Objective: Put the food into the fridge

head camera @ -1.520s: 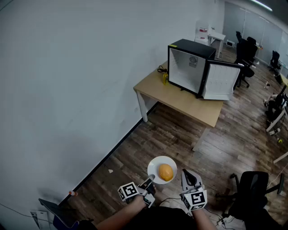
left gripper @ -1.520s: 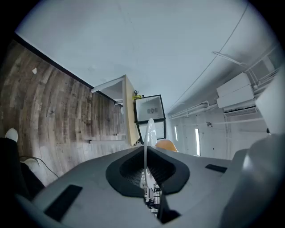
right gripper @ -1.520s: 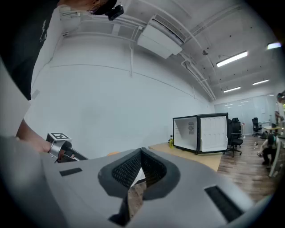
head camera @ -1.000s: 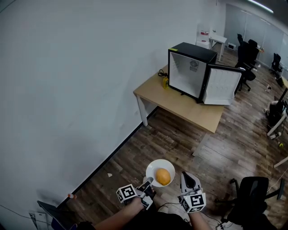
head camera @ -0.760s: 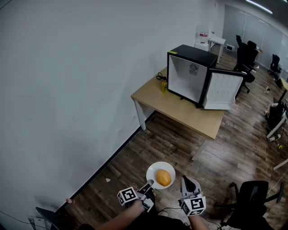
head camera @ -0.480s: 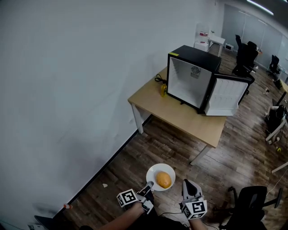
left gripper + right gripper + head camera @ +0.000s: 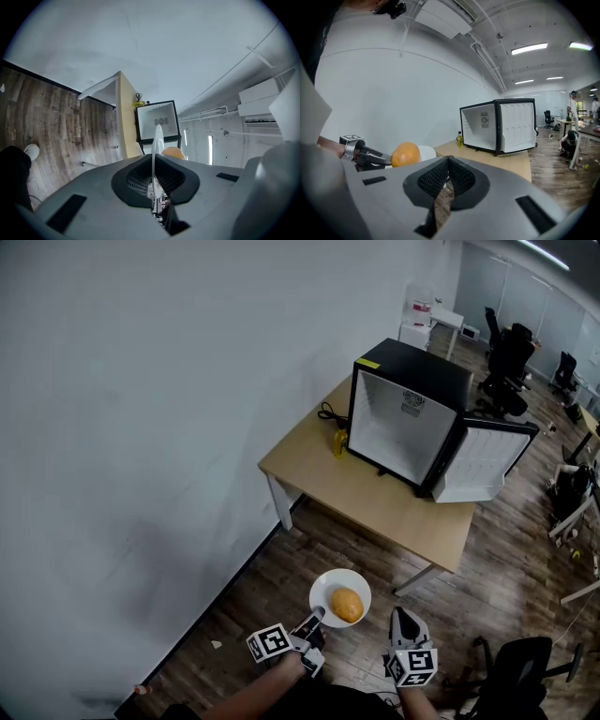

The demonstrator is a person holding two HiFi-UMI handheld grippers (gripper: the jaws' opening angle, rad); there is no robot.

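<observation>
A white plate [image 7: 323, 590] carries an orange, bun-like piece of food [image 7: 346, 604]. My left gripper [image 7: 315, 618] is shut on the plate's near rim and holds it level over the floor. In the left gripper view the plate [image 7: 156, 145] shows edge-on between the jaws, with the food [image 7: 174, 152] behind it. My right gripper [image 7: 404, 624] hangs to the right of the plate, shut, with nothing in it. A black mini fridge [image 7: 412, 413] stands on a wooden table [image 7: 328, 470], its door [image 7: 486, 460] swung open and its white inside bare. The right gripper view shows the fridge [image 7: 499, 125] and the food [image 7: 406, 154].
A small yellow bottle [image 7: 339, 441] stands on the table left of the fridge. A white wall runs along the left. A black office chair [image 7: 517, 677] sits at the lower right, with more chairs and desks farther back. Wood floor lies between me and the table.
The table and fridge have come nearer and larger in the head view. The plate with the food stays in my left gripper, and both grippers keep their places.
</observation>
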